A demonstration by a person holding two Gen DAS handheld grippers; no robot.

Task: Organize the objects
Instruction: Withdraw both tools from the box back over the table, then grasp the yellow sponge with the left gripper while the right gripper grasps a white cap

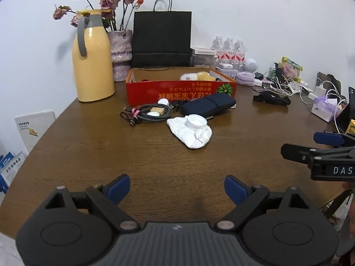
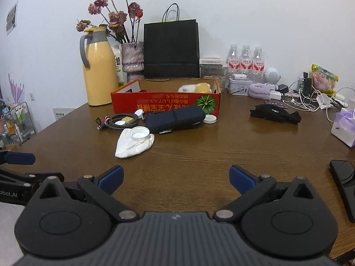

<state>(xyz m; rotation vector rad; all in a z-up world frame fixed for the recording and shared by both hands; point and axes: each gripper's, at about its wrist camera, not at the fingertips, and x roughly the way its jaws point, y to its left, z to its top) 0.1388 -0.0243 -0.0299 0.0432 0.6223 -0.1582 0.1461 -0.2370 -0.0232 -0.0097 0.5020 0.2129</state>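
Observation:
A red cardboard box (image 1: 177,92) (image 2: 165,105) stands open at the back of the brown table, a plush toy (image 1: 198,76) inside it. In front of it lie a dark blue pouch (image 1: 209,106) (image 2: 175,118), a coiled cable (image 1: 144,114) (image 2: 118,120), a crumpled white cloth (image 1: 190,133) (image 2: 133,144) with a white lid (image 1: 196,121) (image 2: 140,133) on it, and another white cap (image 2: 209,118). My left gripper (image 1: 177,188) is open and empty over bare table, well short of these things. My right gripper (image 2: 176,178) is likewise open and empty.
A yellow jug (image 1: 93,59), a vase of dried flowers (image 1: 121,53) and a black paper bag (image 1: 162,40) stand behind the box. Water bottles (image 2: 245,63), chargers and cables (image 2: 310,102), a black strap (image 2: 275,113) and a gift bag (image 2: 344,128) crowd the right side.

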